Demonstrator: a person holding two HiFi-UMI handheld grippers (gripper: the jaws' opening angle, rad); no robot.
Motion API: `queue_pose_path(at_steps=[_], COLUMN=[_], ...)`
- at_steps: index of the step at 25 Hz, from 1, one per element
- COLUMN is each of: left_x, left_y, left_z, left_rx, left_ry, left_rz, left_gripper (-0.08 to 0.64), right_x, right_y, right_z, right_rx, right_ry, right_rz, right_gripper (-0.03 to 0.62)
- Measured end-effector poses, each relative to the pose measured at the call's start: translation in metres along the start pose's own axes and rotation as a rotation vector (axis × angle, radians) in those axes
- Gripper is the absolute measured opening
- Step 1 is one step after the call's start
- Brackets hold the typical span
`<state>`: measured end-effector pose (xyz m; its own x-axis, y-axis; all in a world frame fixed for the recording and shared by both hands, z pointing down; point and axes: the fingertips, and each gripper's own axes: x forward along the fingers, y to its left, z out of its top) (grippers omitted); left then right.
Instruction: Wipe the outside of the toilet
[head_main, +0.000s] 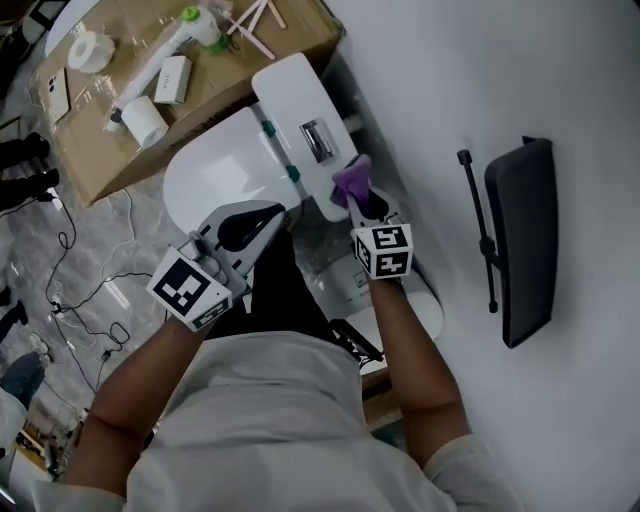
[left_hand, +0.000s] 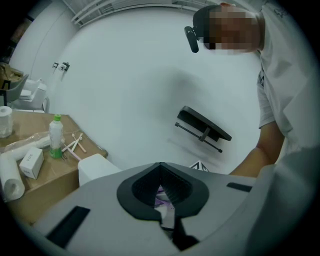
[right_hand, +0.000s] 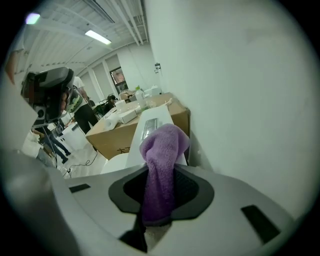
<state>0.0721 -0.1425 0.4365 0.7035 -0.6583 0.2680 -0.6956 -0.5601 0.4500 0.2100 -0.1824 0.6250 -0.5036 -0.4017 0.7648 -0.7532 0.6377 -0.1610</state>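
Right tool (head_main: 358, 200) clamped on purple cloth (head_main: 350, 178), cloth bunched and sticking up past the jaws. Cloth sits at the corner of the toilet tank (head_main: 295, 95), next to the white wall (head_main: 520, 70); contact with tank can't be confirmed. Left tool (head_main: 275, 215) jaws together, nothing between them, hovering over the rear edge of the closed toilet lid (head_main: 215, 175). Cardboard box (head_main: 295, 40) beside the toilet carries a paper roll (head_main: 145, 120) and a green-capped bottle (head_main: 200, 25).

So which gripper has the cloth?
The right gripper, shut on the purple cloth by the toilet tank. The left gripper has its jaws together on nothing.
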Motion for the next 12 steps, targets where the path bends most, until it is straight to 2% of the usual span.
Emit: queue_pose_path(at_steps=[4, 12], left_x=[-0.014, -0.04], left_y=[0.004, 0.034], left_z=[-0.002, 0.004], left_rx=[0.027, -0.005], left_ry=[-0.008, -0.041], left_rz=[0.029, 0.083], left_gripper=[0.006, 0.006], right_x=[0.026, 0.048], right_y=[-0.001, -0.016], right_z=[0.03, 0.061], right_rx=[-0.05, -0.1], right_ry=[0.023, 0.07], right_rz=[0.014, 0.008], right_gripper=[0.097, 0.098])
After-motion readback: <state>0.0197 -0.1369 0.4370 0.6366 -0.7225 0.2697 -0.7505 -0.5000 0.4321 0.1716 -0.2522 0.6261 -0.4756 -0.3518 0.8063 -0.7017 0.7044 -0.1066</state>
